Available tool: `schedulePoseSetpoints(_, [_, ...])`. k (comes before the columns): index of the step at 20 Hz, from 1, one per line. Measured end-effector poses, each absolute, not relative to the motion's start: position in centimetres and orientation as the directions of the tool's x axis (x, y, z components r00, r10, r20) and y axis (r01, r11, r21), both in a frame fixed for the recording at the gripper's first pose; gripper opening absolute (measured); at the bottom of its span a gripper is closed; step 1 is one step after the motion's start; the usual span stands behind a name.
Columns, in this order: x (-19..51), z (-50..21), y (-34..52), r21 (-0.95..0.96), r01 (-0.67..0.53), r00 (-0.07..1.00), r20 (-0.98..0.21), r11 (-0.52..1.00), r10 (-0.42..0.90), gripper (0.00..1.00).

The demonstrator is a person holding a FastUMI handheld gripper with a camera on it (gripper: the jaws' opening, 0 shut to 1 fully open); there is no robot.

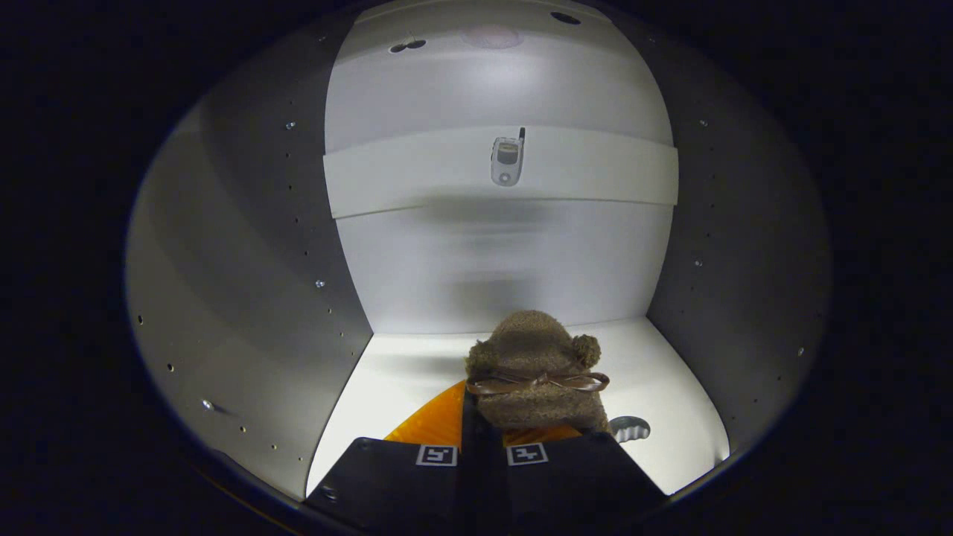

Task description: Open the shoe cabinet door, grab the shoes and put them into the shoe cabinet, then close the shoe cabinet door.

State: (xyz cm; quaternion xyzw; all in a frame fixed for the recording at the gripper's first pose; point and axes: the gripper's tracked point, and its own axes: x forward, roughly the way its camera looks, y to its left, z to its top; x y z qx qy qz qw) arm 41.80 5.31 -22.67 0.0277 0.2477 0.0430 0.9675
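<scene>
A brown fuzzy shoe (pixel 534 365) with a thin bow and a small pom-pom stands upright just ahead of my fingers, inside the white shoe cabinet. Its lower end sits between my fingers, over the cabinet's floor (pixel 670 394). My gripper (pixel 488 423) is drawn nearly together, shut on the shoe's near edge. Whether the sole touches the floor is hidden by the fingers. The cabinet door is not visible from here.
A white shelf (pixel 595 175) crosses the cabinet above the shoe, with a small phone-shaped object (pixel 507 158) at its front edge. Side walls with peg holes stand close on the left (pixel 246 298) and right (pixel 744 260). A small grey metal piece (pixel 630 427) lies on the floor right of the shoe.
</scene>
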Motion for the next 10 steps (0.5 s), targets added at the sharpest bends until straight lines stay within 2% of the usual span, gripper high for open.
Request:
schedulePoseSetpoints(2, [41.9, -22.6, 5.2, 0.069, -0.067, 0.874, -0.478, 0.995, 0.092, 0.15])
schedulePoseSetpoints(4, [41.2, -22.7, 5.7, 0.072, -0.090, 0.869, -0.481, 0.993, 0.114, 0.16])
schedulePoseSetpoints(7, [40.4, -22.6, 6.2, 0.024, -0.112, 0.875, -0.472, 0.993, 0.110, 0.76])
schedulePoseSetpoints(10, [39.3, -21.9, 6.5, 0.018, -0.114, 0.879, -0.463, 0.993, 0.110, 0.78])
